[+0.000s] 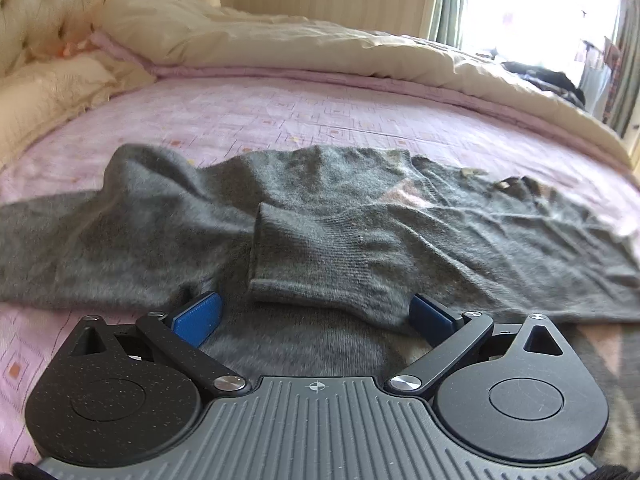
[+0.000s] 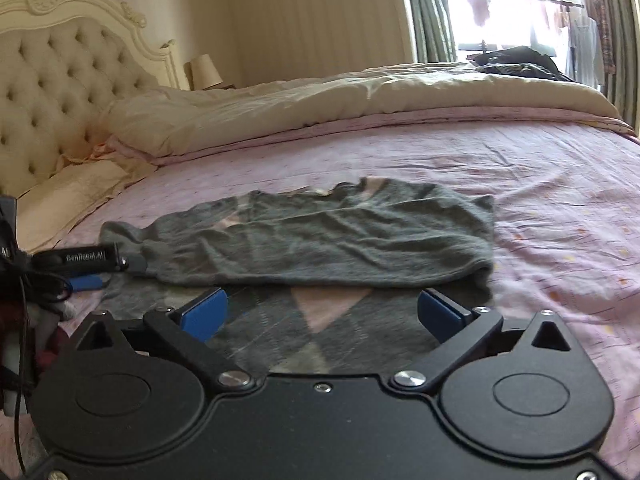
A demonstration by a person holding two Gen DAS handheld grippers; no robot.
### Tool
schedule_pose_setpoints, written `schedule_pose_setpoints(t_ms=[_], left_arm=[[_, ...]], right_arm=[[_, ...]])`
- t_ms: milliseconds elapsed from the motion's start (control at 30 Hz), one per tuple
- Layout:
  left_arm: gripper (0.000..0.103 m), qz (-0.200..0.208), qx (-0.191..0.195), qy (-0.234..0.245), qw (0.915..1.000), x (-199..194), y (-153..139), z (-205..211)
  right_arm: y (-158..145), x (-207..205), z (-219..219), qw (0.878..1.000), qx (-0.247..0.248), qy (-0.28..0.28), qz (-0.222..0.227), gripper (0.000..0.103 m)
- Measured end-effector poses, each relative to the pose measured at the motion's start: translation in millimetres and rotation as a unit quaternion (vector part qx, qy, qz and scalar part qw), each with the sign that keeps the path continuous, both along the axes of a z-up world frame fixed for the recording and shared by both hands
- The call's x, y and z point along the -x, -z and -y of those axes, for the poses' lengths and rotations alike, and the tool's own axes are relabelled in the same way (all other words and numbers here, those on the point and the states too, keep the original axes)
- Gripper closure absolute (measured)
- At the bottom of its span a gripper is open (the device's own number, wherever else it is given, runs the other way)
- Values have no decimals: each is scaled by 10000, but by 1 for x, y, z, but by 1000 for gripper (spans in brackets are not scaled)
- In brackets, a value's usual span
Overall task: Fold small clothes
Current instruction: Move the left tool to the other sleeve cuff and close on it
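Grey knit sweater — lying partly folded on the pink bedsheet, one sleeve doubled back across its body — with the left gripper and right gripper both hovering at its near edge, jaws standing wide and gripping nothing, cream duvet bunching beyond.

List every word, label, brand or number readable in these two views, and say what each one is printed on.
"GenRobot.AI": white lettering on the black bar of the left gripper, seen at the left edge of the right wrist view; slightly blurred, so the middle letters are uncertain.

No other text is readable. The grey sweater and the pink bedsheet show only patterns, and the small crosshair mark on the left gripper's body is a symbol, not lettering.
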State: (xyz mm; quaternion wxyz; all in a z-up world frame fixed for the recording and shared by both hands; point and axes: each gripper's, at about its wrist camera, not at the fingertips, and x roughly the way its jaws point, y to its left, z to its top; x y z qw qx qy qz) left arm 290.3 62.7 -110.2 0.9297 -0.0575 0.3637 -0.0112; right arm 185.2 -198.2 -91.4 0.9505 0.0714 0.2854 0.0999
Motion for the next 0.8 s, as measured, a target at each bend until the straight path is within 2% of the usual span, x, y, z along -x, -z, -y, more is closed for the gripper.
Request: schedule_pose_setpoints(t_ms=[67,133,267,400,533,667,800], left_arm=[[2,96,398,-58,9991,14,-11,-20],[3,229,544,-186,9981,28,-22,-44],[2,388,395,-525,9971,48,-39,-100],[2,351,244,-1065,9934,59,-41,-163],[2,264,252,-1674,9852,65,-36,-220],[3,122,368,-2114,9766,67,-28,-273],[3,37,427,-2480,9678,64,-21,-312]], right_arm=[[6,3,-19,9998,-43,-164,-76,1],[13,6,-35,9996,-73,-251,-136,1],[22,12,-66,9993,26,-378,13,1],[28,16,-88,9982,95,-540,229,1],[38,16,-103,9971,208,-666,308,1],[53,13,-110,9974,272,-670,77,1],[57,9,-103,9981,17,-611,-15,1]])
